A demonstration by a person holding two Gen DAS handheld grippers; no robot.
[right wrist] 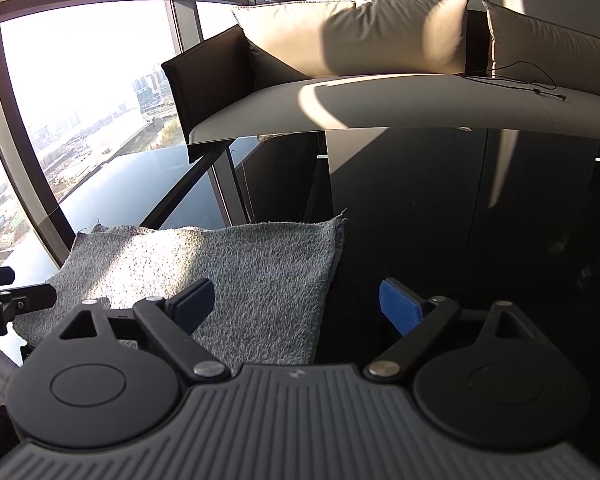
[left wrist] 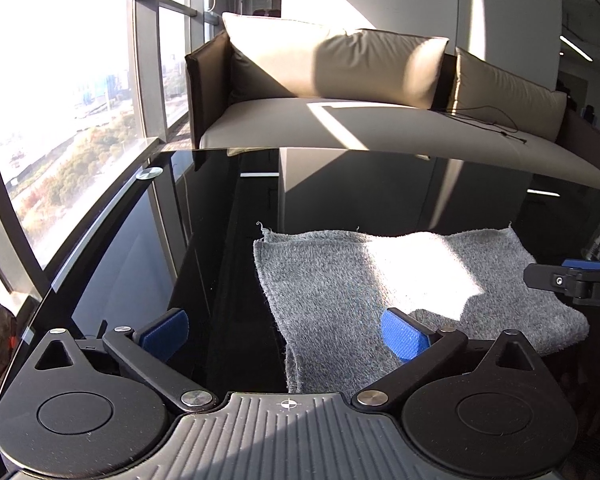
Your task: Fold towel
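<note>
— Starting on the left: the left gripper (left wrist: 286, 334) hangs over the towel's left edge, jaws spread wide, nothing between them. One blue pad is over bare glass, the other over the cloth.

— And the towel itself?

— One grey towel (left wrist: 380, 288), lying near the front edge of the black glass tabletop (left wrist: 204, 240), its near end drooping over that edge. It looks doubled over; I think I see a second layer along its right side. A patch of sun sits on the middle.

— How will it handle, do you reckon?

— Soft, light, fluffy terry, I'd say. It'll sag the instant it's lifted, and on glass that slick it may slide instead of creasing. I'd pinch it at the two near corners, one per gripper.

— Over to the right, then.

— The right gripper (right wrist: 296, 304) mirrors its partner: wide open, holding nothing, straddling the towel's right edge, one pad above cloth, one above glass.

— The count?

— One towel, two grippers, one tabletop. Behind it, one sofa (left wrist: 340, 120) with two cushions showing. Something clear, glass maybe, at the far right; I can't make it out.
</note>
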